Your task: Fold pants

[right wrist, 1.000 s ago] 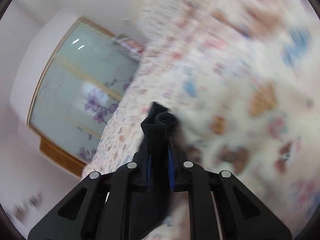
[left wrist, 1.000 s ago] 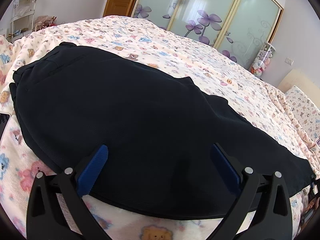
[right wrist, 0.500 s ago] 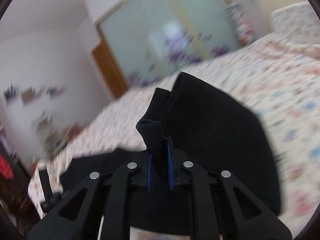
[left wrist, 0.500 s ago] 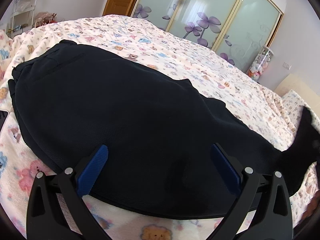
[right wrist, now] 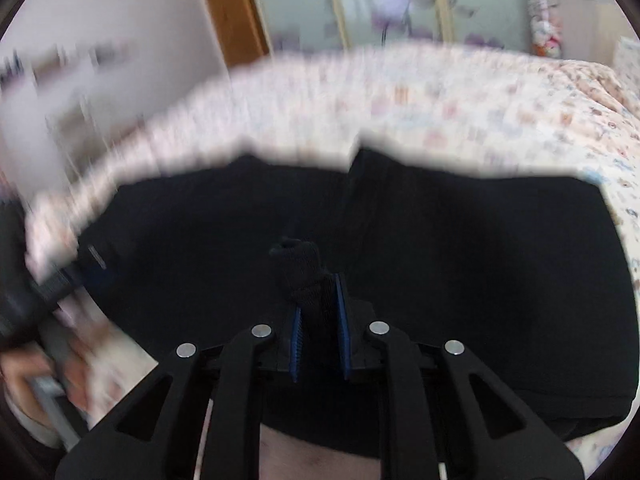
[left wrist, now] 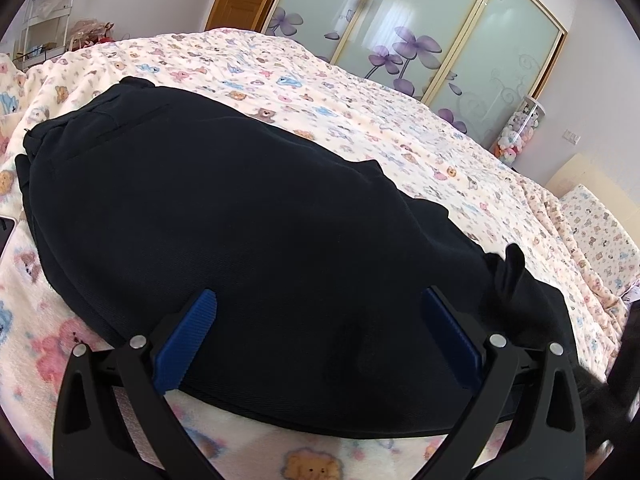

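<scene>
Clearly the black pants are soft, limp knit cloth, light for their bulk and judged not at all fragile; they drape and bunch wherever they are lifted, so a firm hold is best taken on a thick, doubled part such as the hem end or the waistband, not on a single loose layer. They are spread across the near part of the bed, over the teddy-print blanket, with the waistband to the far left. The left gripper is held wide open and empty above the near edge of the cloth. In the right gripper a rolled tuft of the leg end sits between the blue pads; the jaws have just been opening, and whether the pads still press on it cannot be told. Compared with the earlier frames, the leg end has been carried in from the far right and brought over the body of the pants, so that a raised peak of cloth now shows at the right of the left wrist view, where the leg lay flat before.
</scene>
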